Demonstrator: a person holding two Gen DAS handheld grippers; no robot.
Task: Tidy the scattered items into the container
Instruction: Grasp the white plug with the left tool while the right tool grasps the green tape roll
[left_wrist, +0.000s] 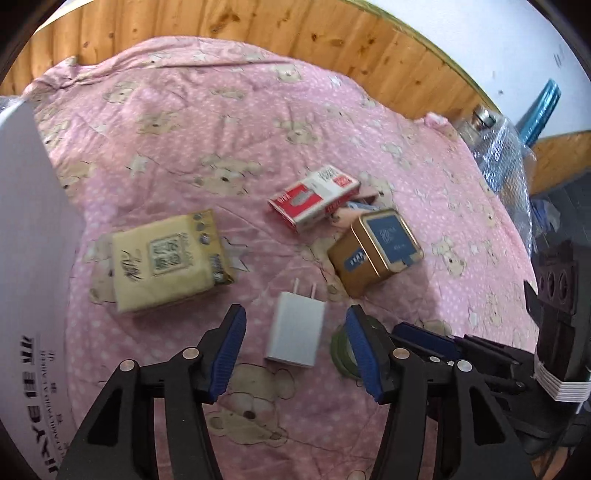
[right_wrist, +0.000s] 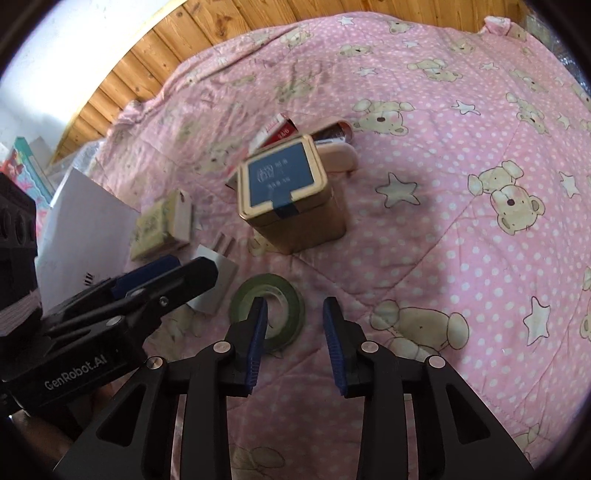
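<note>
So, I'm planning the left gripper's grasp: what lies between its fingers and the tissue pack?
Only bare pink quilt. In the left wrist view, the left gripper straddles the white charger; the tissue pack lies up-left, apart.

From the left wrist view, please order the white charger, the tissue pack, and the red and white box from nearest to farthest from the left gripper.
Counting from the left gripper:
1. White charger: lying between the open fingers, on the pink blanket.
2. Tissue pack: farther up, to the left.
3. Red and white box: farthest, beyond the charger, slightly right.
</note>
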